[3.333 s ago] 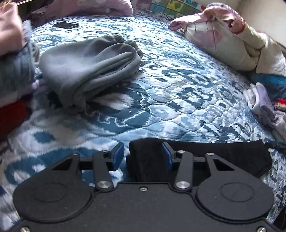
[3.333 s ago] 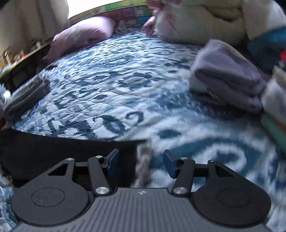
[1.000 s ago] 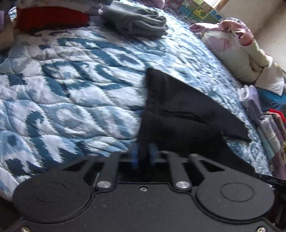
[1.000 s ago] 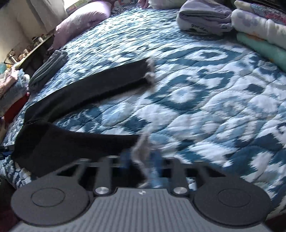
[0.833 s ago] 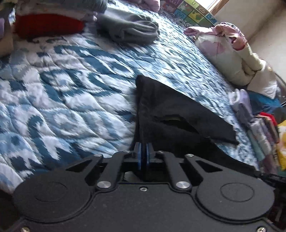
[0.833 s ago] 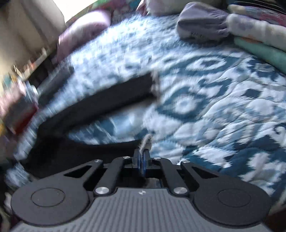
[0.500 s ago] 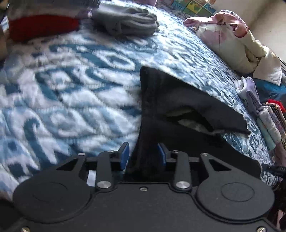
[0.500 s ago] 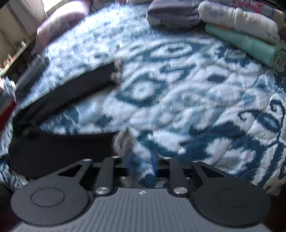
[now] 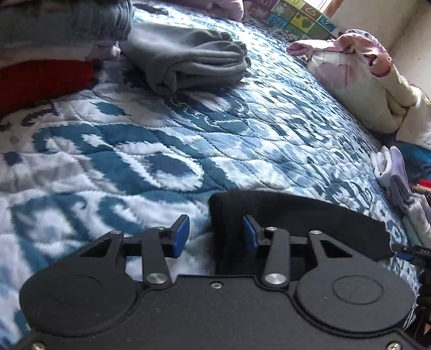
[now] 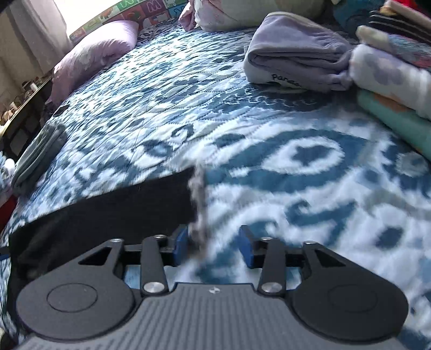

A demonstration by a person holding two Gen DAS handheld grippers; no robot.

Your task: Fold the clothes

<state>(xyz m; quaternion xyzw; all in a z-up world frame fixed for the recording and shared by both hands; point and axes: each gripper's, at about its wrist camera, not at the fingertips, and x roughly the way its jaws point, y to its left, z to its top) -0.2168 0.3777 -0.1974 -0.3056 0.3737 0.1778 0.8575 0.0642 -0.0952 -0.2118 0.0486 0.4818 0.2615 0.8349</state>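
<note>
Black garment [image 9: 296, 223] lies folded in a long strip on the quilt [image 9: 161, 150], right in front of me. I judge one fold just set down: my left gripper [image 9: 215, 234] and right gripper [image 10: 212, 245] have just been opening, jaws apart, cloth edges loose between them. Next I need fresh grips on the ends; clear quilt ahead, grey bundle [image 9: 188, 56] and stacks [image 10: 390, 80] well off

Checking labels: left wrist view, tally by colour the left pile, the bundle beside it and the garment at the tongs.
Black garment: 1
Grey bundle: 1
Red garment: 1
Blue-grey garment: 1
Pale pink garment: 1
Total: 5
</note>
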